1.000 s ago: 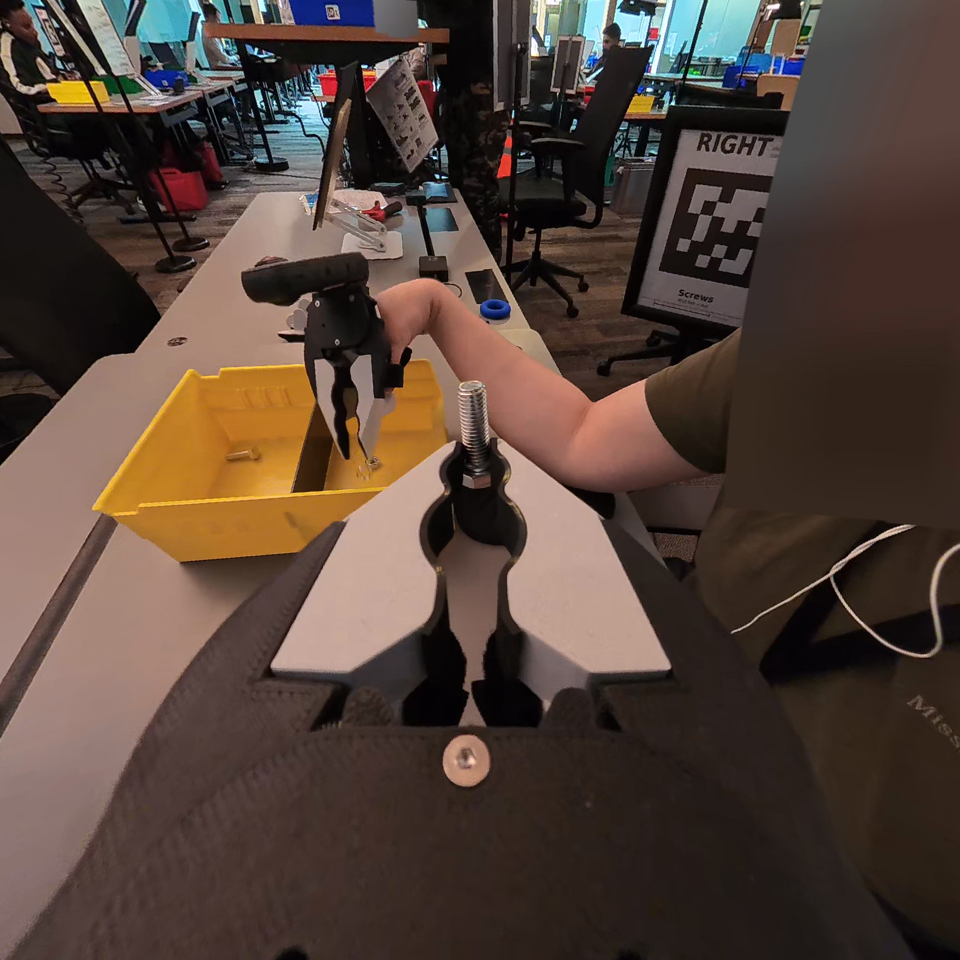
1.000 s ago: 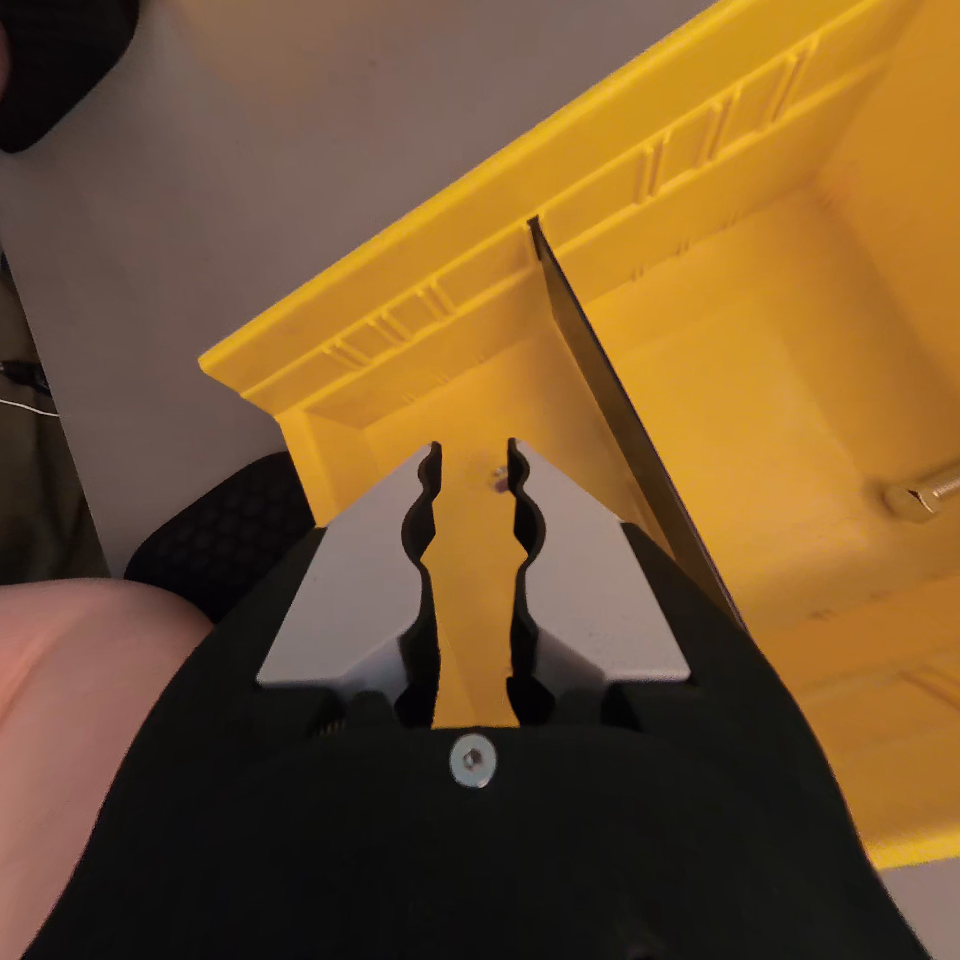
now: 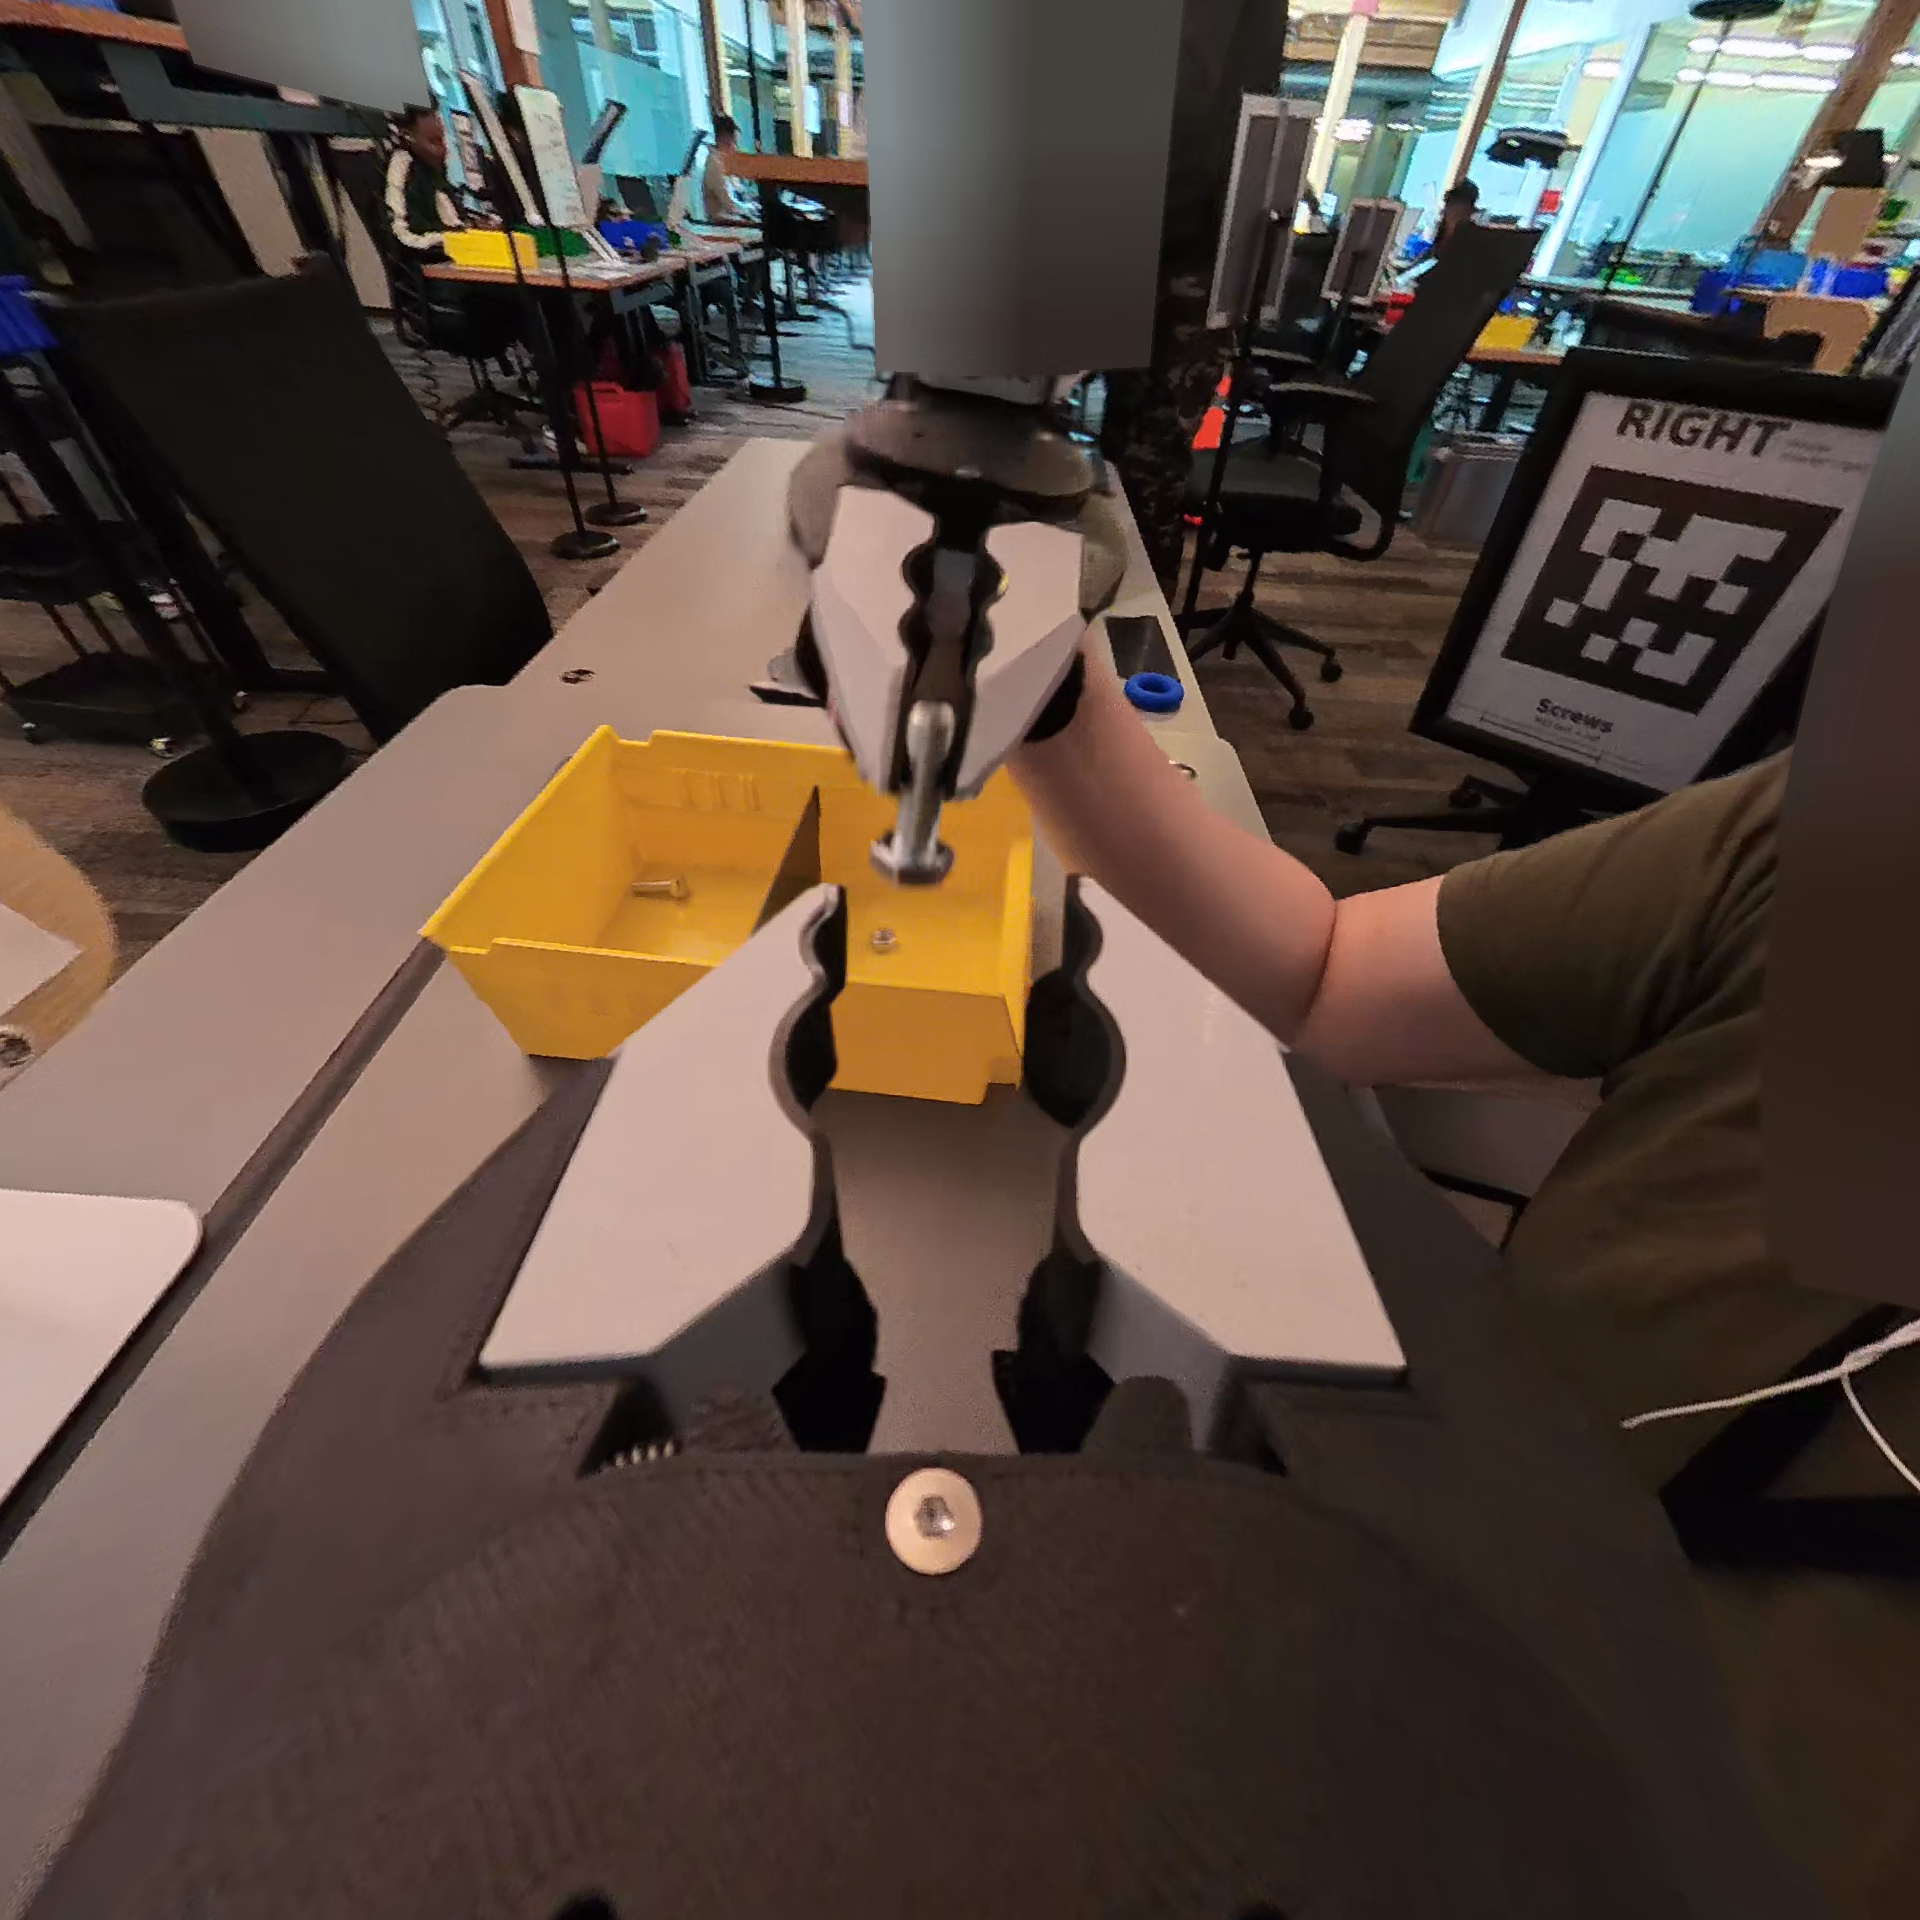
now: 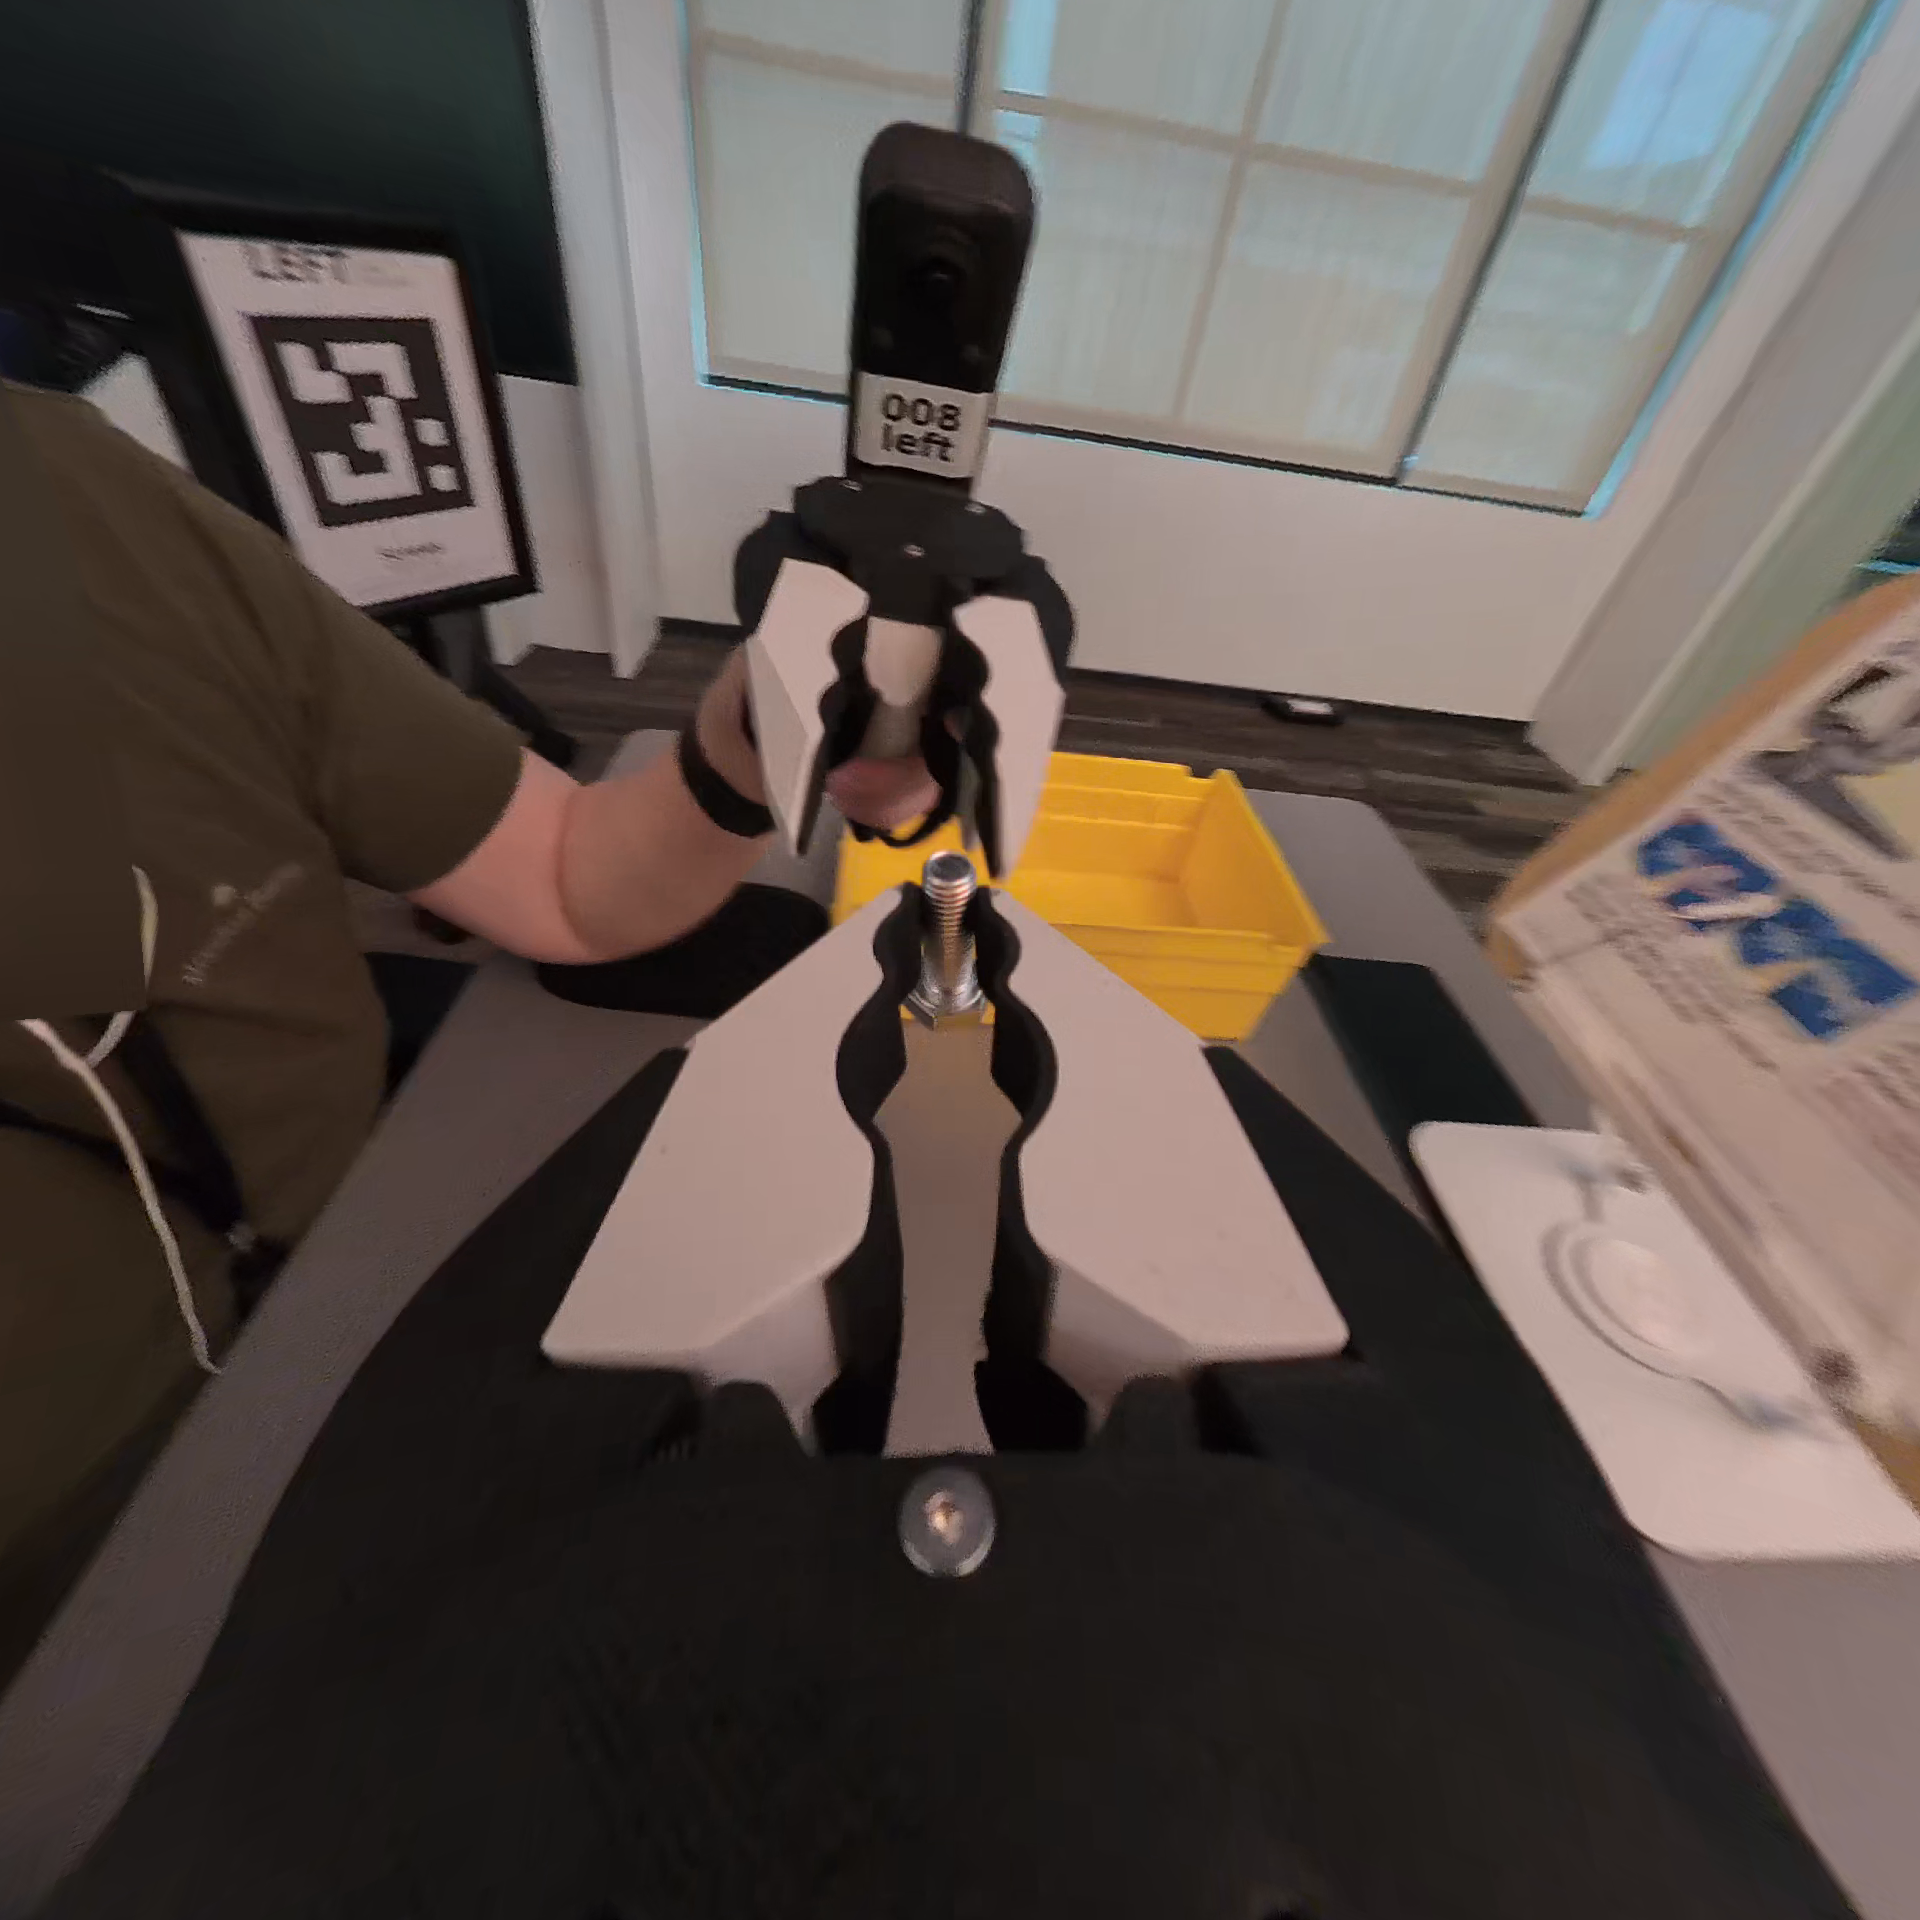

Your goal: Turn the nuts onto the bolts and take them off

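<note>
Right gripper (image 4: 940, 914) clamped bolt (image 4: 940, 951), head toward camera. Left gripper (image 3: 935, 935) released, empty, above yellow bin (image 3: 582, 966); nut (image 3: 883, 940) inside.

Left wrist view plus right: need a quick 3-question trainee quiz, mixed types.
1. True or false: the left gripper grips a bolt.
2. Which gripper has the held bolt?
3. In the yellow bin, the loose nut lies: A) beside the loose bolt, same compartment; B) across the divider from it; C) on the rim.
Key: 1 false, it is open and empty; 2 the right gripper; 3 B.
</note>
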The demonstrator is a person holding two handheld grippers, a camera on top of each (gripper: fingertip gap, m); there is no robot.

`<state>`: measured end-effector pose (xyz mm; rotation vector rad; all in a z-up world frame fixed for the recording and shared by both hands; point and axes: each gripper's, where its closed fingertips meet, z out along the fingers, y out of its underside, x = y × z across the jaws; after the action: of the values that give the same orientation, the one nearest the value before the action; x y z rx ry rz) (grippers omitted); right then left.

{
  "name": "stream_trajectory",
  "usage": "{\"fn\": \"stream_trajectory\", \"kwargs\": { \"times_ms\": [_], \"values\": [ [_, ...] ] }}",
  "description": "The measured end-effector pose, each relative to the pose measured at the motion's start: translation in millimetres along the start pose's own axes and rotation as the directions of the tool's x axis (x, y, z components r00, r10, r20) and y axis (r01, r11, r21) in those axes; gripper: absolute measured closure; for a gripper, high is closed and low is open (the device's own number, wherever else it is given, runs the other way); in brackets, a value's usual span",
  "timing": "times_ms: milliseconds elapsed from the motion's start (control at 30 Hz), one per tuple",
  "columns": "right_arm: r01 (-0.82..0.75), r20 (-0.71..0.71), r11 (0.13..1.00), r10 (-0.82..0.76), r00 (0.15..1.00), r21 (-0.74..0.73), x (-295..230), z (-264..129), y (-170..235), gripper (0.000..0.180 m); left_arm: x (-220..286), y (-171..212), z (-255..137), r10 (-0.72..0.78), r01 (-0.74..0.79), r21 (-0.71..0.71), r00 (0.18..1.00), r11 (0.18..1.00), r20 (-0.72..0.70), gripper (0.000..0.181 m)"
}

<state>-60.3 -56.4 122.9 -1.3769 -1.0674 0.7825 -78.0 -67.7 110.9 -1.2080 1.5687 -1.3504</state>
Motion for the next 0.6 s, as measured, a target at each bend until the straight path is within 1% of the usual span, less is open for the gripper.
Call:
{"fn": "stream_trajectory", "kwargs": {
  "times_ms": [67,100,133,167,200,233,267,300,367,433,500,533,600],
  "values": [
    [0.022,-0.129,1.0,-0.025,0.991,-0.018,22.8,-28.7,8.1,0.172,-7.3,-1.7,-5.5,0.006,-0.006,0.005,0.999,1.0,0.043,0.141],
    [-0.002,-0.235,0.998,-0.013,0.972,-0.063,43.8,-45.7,21.8,0.172,-10.1,-1.3,-7.7,0.008,-0.008,0.001,0.998,1.0,0.057,0.141],
    [-0.061,-0.365,0.99,0.009,0.931,-0.131,69.7,-65.8,42.8,0.172,-12.0,-0.6,-9.2,0.007,-0.007,-0.005,0.998,1.0,0.066,0.141],
    [-0.156,-0.506,0.967,0.032,0.862,-0.204,97.0,-89.9,70.4,0.172,-13.2,0.4,-10.1,0.006,-0.005,-0.012,0.998,1.0,0.07,0.141],
    [-0.28,-0.639,0.921,0.045,0.768,-0.272,120.8,-117.1,102.5,0.171,-13.8,1.3,-10.4,0.004,-0.003,-0.018,0.998,1.0,0.07,0.141],
    [-0.404,-0.738,0.855,0.036,0.674,-0.327,137.1,-143.6,135.1,0.171,-14.3,2.2,-10.4,0.003,-0.001,-0.023,0.997,1.0,0.071,0.142],
    [-0.505,-0.793,0.783,0.024,0.608,-0.364,145.3,-163.4,165.0,0.171,-14.9,3.3,-10.1,0.003,-0.001,-0.029,0.997,1.0,0.072,0.142],
    [-0.582,-0.815,0.715,0.031,0.578,-0.386,147.4,-174.2,190.5,0.171,-15.0,4.9,-9.5,0.005,-0.002,-0.039,0.997,0.999,0.072,0.142],
    [-0.683,-0.829,0.609,0.072,0.554,-0.403,146.2,-180.9,228.9,0.171,-15.9,9.4,-7.8,0.012,-0.007,-0.065,0.997,0.998,0.073,0.143],
    [-0.751,-0.854,0.521,0.076,0.515,-0.406,146.2,-187.7,255.3,0.171,-18.8,12.5,-6.6,0.02,-0.013,-0.082,0.996,0.997,0.088,0.143],
    [-0.793,-0.867,0.441,0.062,0.495,-0.421,144.0,-193.6,274.6,0.171,-20.5,14.5,-5.8,0.017,-0.009,-0.092,0.996,0.996,0.092,0.143],
    [-0.798,-0.871,0.428,0.051,0.489,-0.424,145.6,-195.1,279.7,0.17,-21.4,15.7,-5.7,0.014,-0.004,-0.097,0.996,0.995,0.094,0.143],
    [-0.793,-0.88,0.448,0.027,0.473,-0.412,152.7,-197.5,281.6,0.17,-25.1,17.7,-7.7,0.009,0.003,-0.109,0.994,0.994,0.108,0.143]
  ]
}}
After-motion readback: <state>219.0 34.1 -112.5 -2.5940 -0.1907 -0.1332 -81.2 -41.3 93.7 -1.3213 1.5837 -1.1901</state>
